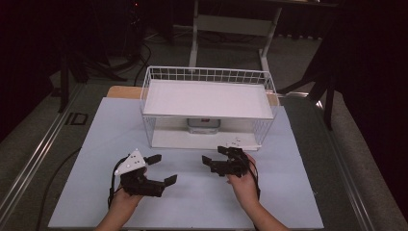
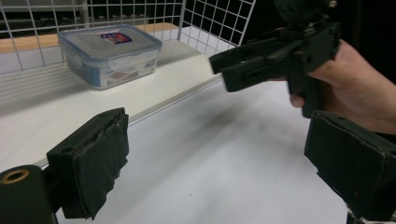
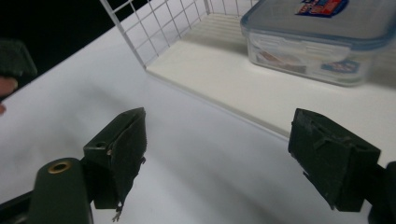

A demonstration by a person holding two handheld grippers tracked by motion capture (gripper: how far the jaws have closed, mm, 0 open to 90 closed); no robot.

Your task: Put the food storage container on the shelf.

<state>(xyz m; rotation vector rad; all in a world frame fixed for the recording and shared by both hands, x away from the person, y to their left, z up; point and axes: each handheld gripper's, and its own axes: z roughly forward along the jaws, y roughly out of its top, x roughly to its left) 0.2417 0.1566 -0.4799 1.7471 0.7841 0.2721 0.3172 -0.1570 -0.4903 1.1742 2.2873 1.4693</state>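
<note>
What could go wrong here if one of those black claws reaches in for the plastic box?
The plastic box sits far back under the rack's top shelf, so a gripper might knock the shelf or the wire wall. The right gripper and left gripper, both open, are close and could bump.

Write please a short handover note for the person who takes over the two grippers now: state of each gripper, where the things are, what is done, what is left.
Left gripper: jaws open, nothing between them, low over the white table in front of the rack.
Right gripper: jaws open and empty, near the rack's open front.
Food container: clear plastic box with its lid on, standing upright on the lower shelf of the white wire rack, towards the back. Neither gripper touches it.
Upper shelf: bare.
Done: the container appears placed inside the rack.
Left: probably only to draw both grippers back; no other item lies on the table.
</note>
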